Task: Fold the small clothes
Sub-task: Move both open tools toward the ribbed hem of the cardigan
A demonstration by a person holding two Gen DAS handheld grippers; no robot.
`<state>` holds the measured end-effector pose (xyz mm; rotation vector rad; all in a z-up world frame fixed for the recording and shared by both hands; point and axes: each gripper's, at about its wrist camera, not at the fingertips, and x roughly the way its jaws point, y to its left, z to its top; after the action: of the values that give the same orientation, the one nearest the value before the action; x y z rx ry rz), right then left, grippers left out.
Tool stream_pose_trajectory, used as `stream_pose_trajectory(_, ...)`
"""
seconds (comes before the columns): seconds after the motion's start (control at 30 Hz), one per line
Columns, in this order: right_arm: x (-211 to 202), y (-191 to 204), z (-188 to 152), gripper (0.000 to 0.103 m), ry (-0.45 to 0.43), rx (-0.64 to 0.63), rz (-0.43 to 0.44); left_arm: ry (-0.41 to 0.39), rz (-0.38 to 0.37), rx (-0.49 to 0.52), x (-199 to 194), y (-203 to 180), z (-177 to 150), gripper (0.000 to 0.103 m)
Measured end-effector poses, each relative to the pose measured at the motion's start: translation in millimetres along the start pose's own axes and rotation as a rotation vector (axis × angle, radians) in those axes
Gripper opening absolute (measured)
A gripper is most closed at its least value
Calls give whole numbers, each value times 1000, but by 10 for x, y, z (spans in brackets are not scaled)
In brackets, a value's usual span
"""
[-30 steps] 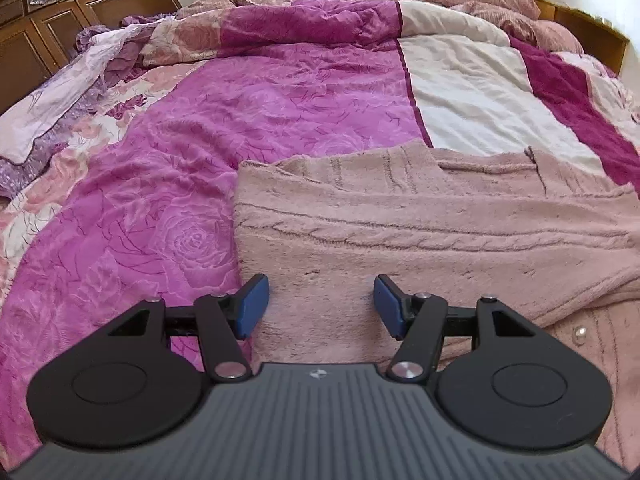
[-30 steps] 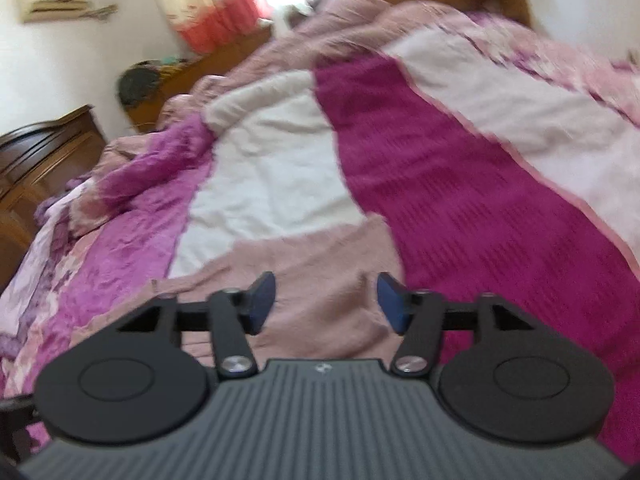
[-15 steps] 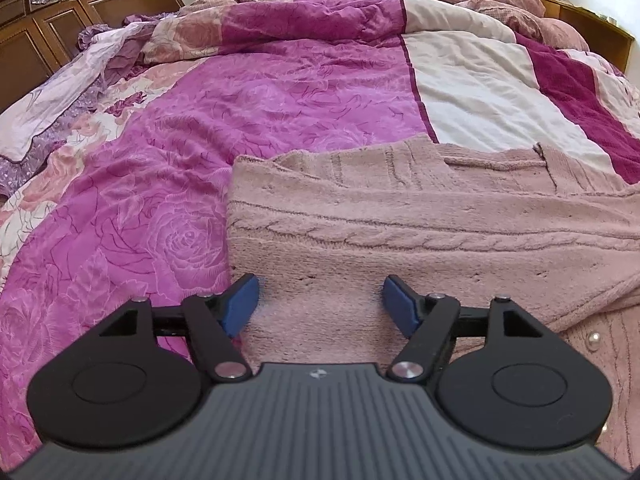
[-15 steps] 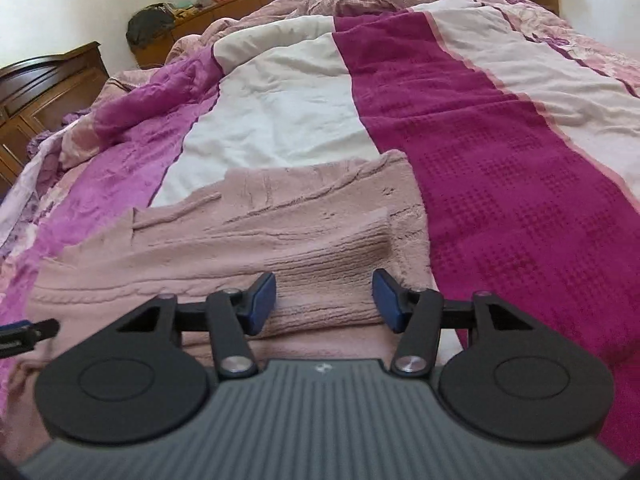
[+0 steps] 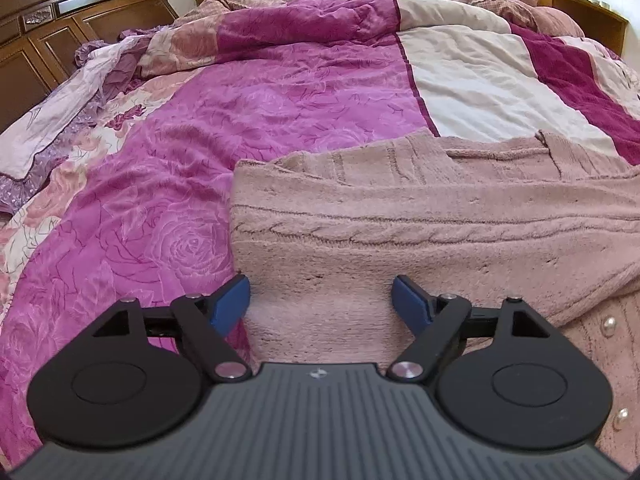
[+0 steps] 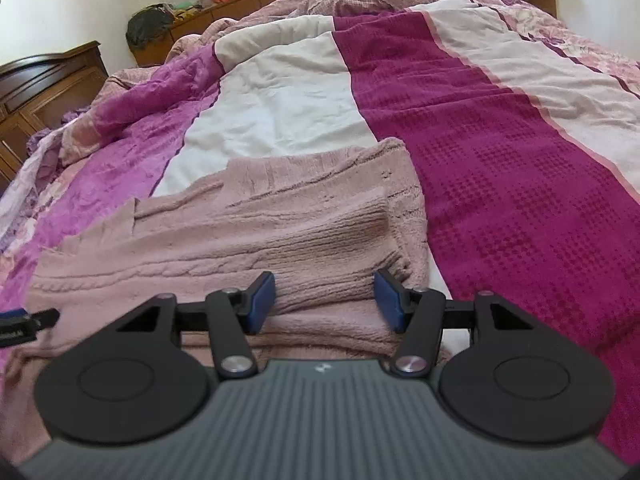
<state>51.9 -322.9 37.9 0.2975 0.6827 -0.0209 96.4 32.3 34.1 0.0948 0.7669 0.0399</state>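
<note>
A dusty-pink cable-knit cardigan (image 5: 420, 236) with pearl buttons lies spread across the bed, partly folded. My left gripper (image 5: 322, 300) is open, its blue pads astride the cardigan's near left edge, low over it. In the right wrist view the cardigan (image 6: 260, 236) has a ribbed sleeve cuff (image 6: 344, 240) folded over its right side. My right gripper (image 6: 325, 300) is open with the cuff end between its pads, not clamped. The left gripper's tip (image 6: 16, 322) shows at the left edge of that view.
The bed is covered by a magenta rose-pattern quilt (image 5: 180, 184) and a cream and crimson striped blanket (image 6: 480, 152). Rumpled bedding (image 5: 80, 92) lies at the left. A dark wooden headboard (image 5: 60, 20) and a low wooden cabinet (image 6: 224, 8) stand behind.
Both grippers have come lower and closer over the cardigan. The left jaws have opened wider. The right gripper has swung down from the blanket to the sleeve cuff.
</note>
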Motion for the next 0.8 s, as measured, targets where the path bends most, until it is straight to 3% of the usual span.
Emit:
stream_pose_trajectory(0.3,-529,93,75,58,-49,-15,80,9,-16,-48,-329,78,-33,84)
stream_pose_trajectory(0.8,-1413,194,-181,58,-52,-154,151,-77,-52,-1,-1460,130,-392,84)
